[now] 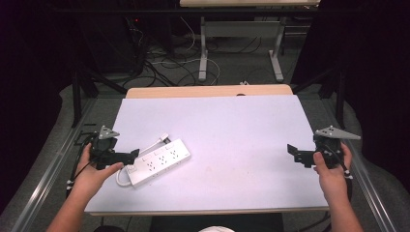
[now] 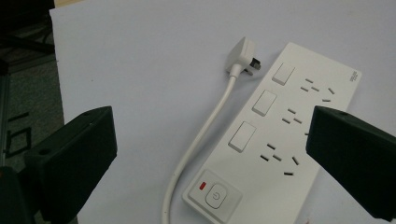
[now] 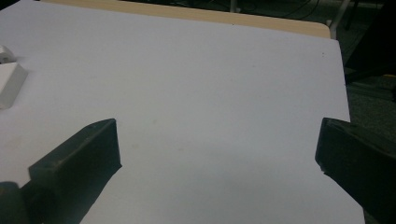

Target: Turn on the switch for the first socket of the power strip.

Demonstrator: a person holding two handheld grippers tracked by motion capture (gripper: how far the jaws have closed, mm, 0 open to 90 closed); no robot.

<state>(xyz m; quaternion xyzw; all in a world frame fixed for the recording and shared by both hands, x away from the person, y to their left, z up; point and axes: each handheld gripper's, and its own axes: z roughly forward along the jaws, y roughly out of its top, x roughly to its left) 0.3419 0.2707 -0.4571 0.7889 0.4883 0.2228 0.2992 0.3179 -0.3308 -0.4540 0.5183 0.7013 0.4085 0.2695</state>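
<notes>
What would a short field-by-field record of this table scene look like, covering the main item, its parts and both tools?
Main item: white power strip, lying flat on the white table
Sockets: three groups, each beside a rocker switch
Power button: at the near end, red indicator next to it
Cable: white, running alongside the strip to its plug, which is unplugged
Left tool: open, at the strip's near end
Right tool: open, by the table's right edge, far from the strip

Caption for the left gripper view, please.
Open left gripper poised over a white power strip, its cord and plug lying beside it on the white table.
</notes>
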